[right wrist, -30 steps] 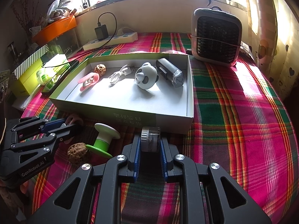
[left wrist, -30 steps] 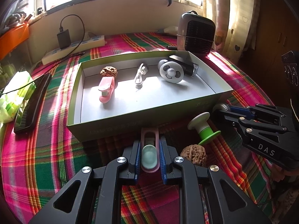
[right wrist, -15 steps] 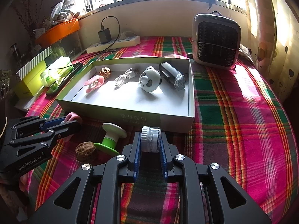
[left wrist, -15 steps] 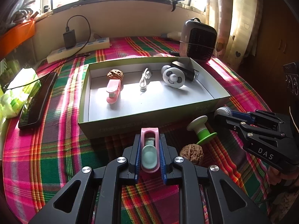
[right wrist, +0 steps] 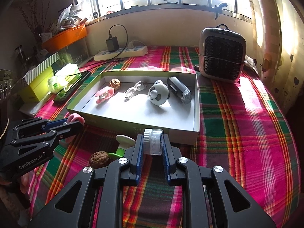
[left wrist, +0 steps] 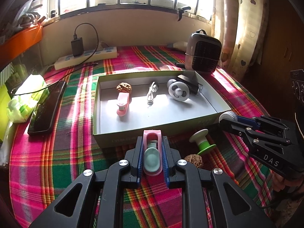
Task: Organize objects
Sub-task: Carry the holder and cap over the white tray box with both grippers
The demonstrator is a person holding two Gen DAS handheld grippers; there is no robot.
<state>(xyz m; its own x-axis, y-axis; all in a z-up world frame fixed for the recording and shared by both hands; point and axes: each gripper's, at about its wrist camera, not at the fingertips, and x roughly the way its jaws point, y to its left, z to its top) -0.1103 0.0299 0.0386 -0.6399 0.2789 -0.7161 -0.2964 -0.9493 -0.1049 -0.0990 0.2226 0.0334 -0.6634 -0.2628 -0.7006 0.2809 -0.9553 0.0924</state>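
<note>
Plaid-covered surface noted, open box at twelve o'clock. Left tongs clamped on pink clip; right tongs clamped on clear cylinder.

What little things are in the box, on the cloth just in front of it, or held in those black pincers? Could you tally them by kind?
Walnuts: 2
Pink clips: 2
White cable: 1
Panda gadget: 1
Black flashlight: 1
Green-and-white spool: 1
Small clear jar: 1
Total: 9
</note>
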